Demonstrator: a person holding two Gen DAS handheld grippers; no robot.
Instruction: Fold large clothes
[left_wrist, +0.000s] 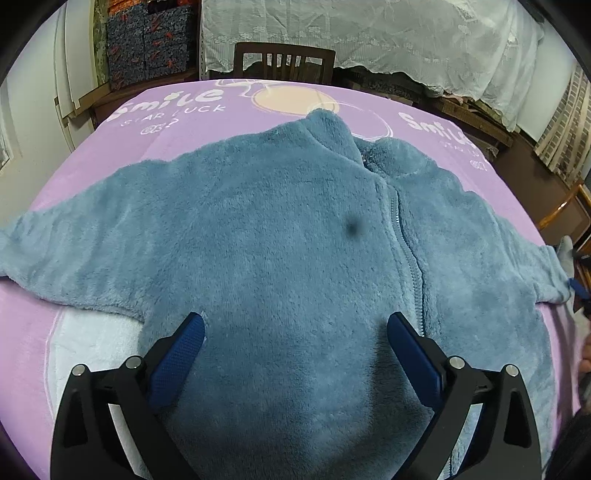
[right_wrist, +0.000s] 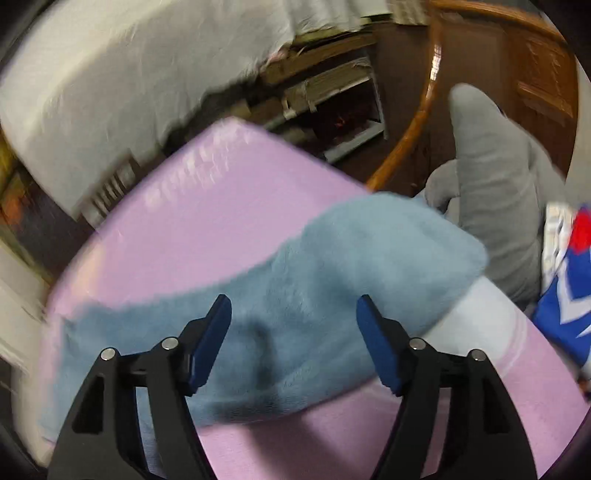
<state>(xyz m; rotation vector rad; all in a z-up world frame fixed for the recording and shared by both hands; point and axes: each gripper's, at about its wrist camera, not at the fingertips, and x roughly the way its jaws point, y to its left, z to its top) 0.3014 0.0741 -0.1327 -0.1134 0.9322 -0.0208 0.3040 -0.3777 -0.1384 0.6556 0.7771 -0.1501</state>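
A blue fleece zip jacket (left_wrist: 280, 229) lies spread flat, front up, on the pink blanket (left_wrist: 155, 129), collar pointing away and both sleeves stretched out sideways. My left gripper (left_wrist: 295, 325) hovers over the jacket's lower front, jaws wide open, nothing between the blue pads. In the blurred right wrist view, one jacket sleeve (right_wrist: 332, 277) runs across the blanket (right_wrist: 207, 206), its cuff end at the table's right edge. Over that sleeve my right gripper (right_wrist: 293, 308) stands open, and the pads do not press on the fleece.
A dark wooden chair (left_wrist: 284, 61) stands beyond the far edge. Behind it hangs a white lace cover (left_wrist: 369, 33), with patterned boxes (left_wrist: 147, 40) at far left. A grey sleeved arm (right_wrist: 491, 177) and a blue, red and white cloth (right_wrist: 569, 295) sit at the right edge.
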